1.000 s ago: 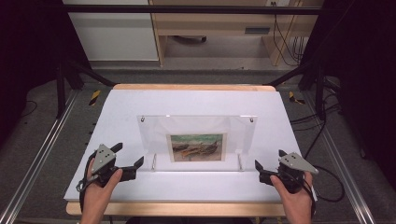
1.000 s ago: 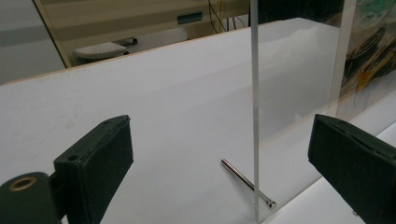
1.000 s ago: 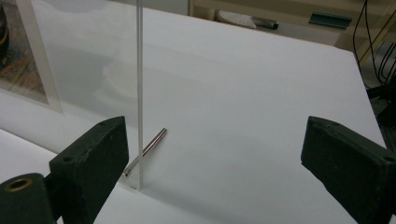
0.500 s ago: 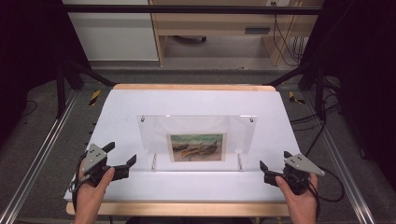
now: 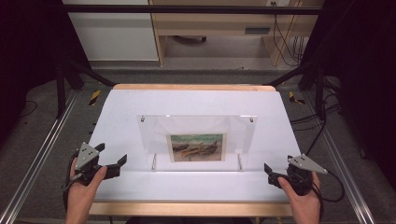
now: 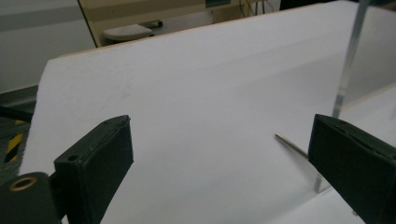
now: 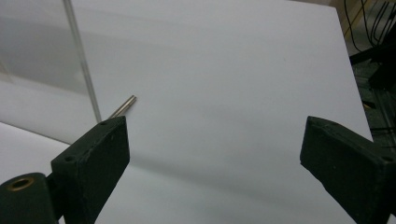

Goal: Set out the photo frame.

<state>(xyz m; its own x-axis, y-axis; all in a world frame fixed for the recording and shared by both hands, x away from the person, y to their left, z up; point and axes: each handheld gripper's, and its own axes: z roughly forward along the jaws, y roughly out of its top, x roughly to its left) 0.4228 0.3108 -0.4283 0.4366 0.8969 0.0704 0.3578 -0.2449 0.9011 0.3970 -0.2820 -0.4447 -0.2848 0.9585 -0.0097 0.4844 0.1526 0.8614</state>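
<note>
Clear acrylic picture frame [image 5: 198,140] stands upright mid-table, a bit toward the near edge, leaning back slightly on two thin metal pegs. A small painted print [image 5: 196,147] of boats sits in the lower middle of the panel. White table [image 5: 196,100] with a wooden rim carries it.

Left gripper [image 5: 111,162] sits at the near left corner of the table, just off the left edge, jaws spread wide and holding nothing. It is near the frame's left side but apart from it. In the left gripper view the left gripper [image 6: 219,163] shows both black jaws far apart with bare white surface between them; the frame's left edge [image 6: 348,60] and one metal peg [image 6: 290,143] show close to the right jaw, not touching.

Right gripper [image 5: 270,171] rests at the near right corner, beside the frame's right side, well clear of it. Jaws spread, empty. In the right gripper view the right gripper [image 7: 215,156] shows jaws wide apart over the white top; the frame's right edge [image 7: 81,60] and the other peg [image 7: 123,105] show above the left jaw.

A hand holds each gripper from the near edge.
</note>
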